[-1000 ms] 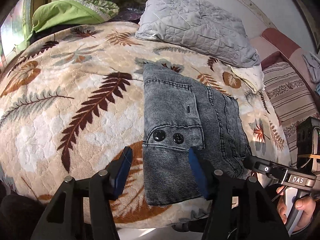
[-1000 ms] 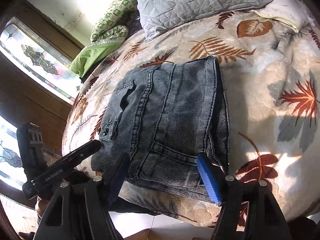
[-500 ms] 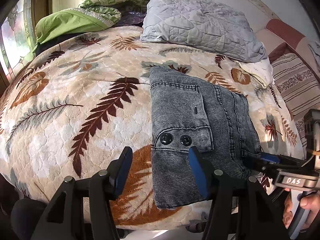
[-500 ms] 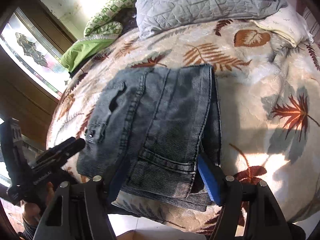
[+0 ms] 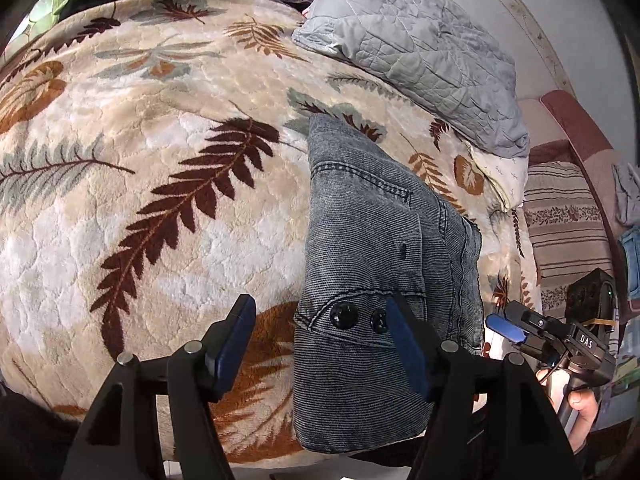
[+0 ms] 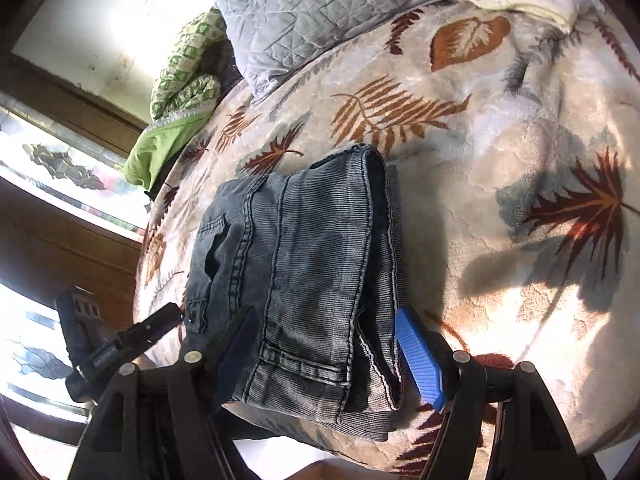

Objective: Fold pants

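Note:
Grey-blue denim pants (image 5: 372,240) lie folded into a compact stack near the front edge of the bed; they also show in the right wrist view (image 6: 304,276). Two black buttons (image 5: 344,316) face the left wrist camera. My left gripper (image 5: 320,340) is open and empty, hovering over the waistband end, its right finger above the buttons. My right gripper (image 6: 324,356) is open and empty, its fingers on either side of the stack's near end, over a belt loop. Each gripper appears in the other's view: the right one (image 5: 504,328), the left one (image 6: 160,320).
The bed carries a cream blanket with a leaf pattern (image 5: 160,200). A grey quilted pillow (image 5: 420,52) and a green cloth (image 6: 160,148) lie at the far side. A striped cushion (image 5: 568,232) stands to the right. A window (image 6: 48,184) is on the left.
Both grippers moved in closer to the folded pants. The pants lie as before. Both grippers stayed open.

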